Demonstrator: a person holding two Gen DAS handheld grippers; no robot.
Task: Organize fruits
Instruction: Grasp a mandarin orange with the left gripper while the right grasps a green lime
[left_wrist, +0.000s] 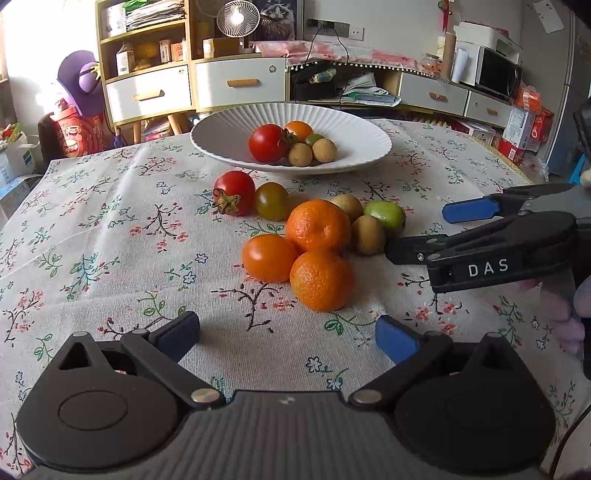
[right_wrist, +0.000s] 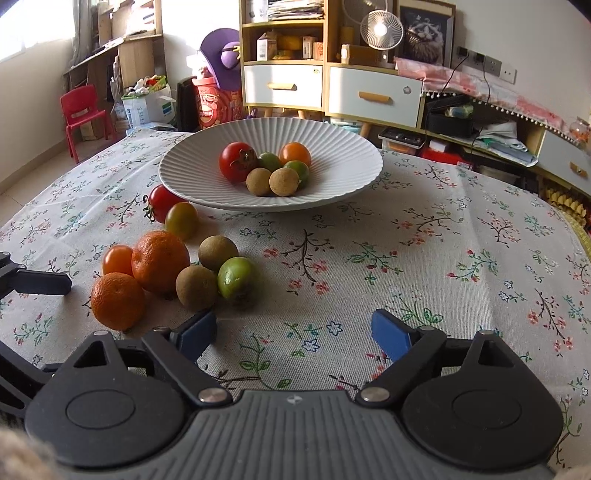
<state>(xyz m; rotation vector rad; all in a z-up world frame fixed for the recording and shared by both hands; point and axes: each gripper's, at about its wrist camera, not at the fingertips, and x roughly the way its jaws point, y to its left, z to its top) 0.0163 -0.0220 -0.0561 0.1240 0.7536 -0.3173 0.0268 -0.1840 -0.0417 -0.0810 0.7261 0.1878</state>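
A white ribbed plate at the back of the table holds a red tomato, an orange one and several small green and brown fruits. In front of it lie loose fruits: a red tomato, a greenish tomato, two tangerines, an orange tomato, two brown fruits and a green one. My left gripper is open and empty, just short of the near tangerine. My right gripper is open and empty, its left pad beside the brown and green fruits.
A floral tablecloth covers the table. Behind it stand a shelf unit with drawers, a small fan, a microwave and boxes. A red chair stands on the floor at the far left.
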